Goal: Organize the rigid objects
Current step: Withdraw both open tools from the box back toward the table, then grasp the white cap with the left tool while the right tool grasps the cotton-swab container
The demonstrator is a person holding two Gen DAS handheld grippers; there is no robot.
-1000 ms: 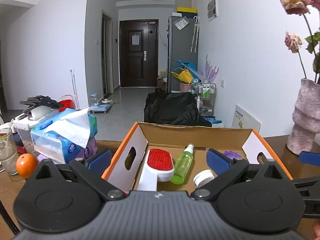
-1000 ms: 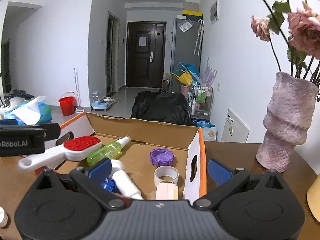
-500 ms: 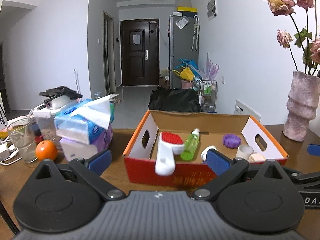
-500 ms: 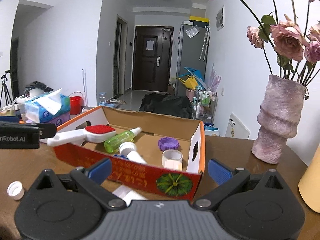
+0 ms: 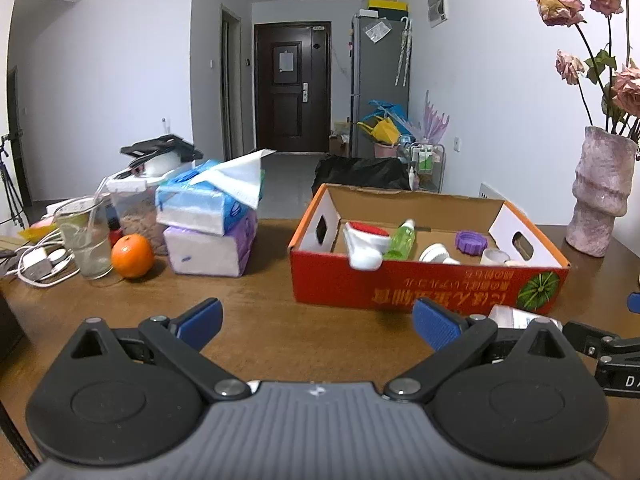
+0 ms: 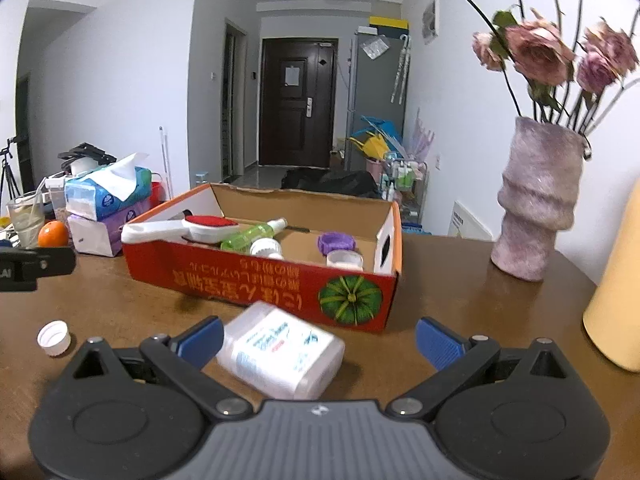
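On the brown wooden table (image 6: 460, 280), going left to right in the right wrist view: a clear plastic cup (image 6: 26, 216) with a straw, one round orange (image 6: 53, 233), and two soft tissue packs stacked, blue (image 6: 106, 194) on purple (image 6: 94, 234). Nearer, one small white ribbed bottle cap (image 6: 54, 338) lies alone on the wood, open side up.

Next comes the one cardboard box (image 6: 256, 280), red outside with upside-down yellow print and a green melon picture, plain brown inside, with cut-out handle holes in its white end walls. In it lie a white-handled brush with a red pad (image 6: 192, 227), its handle sticking over the left rim; one green translucent spray bottle (image 6: 252, 234) on its side; one white round-capped container (image 6: 266, 247); one purple ridged lid (image 6: 336, 242); and one whitish roll (image 6: 344, 258) near the right end.

Just in front of the box, a flat, clear plastic bottle with a blue-and-white label (image 6: 280, 354) lies on its side, partly between the fingers of the right gripper (image 6: 318, 338), nearer the left pad. That gripper's jaws are spread wide and grip nothing.

At far right stand one rough, ribbed pink vase (image 6: 536, 200) of dried roses and the edge of a smooth yellow object (image 6: 616, 304).

The left gripper (image 5: 318, 320) hangs over bare wood before the box, jaws wide apart, empty.
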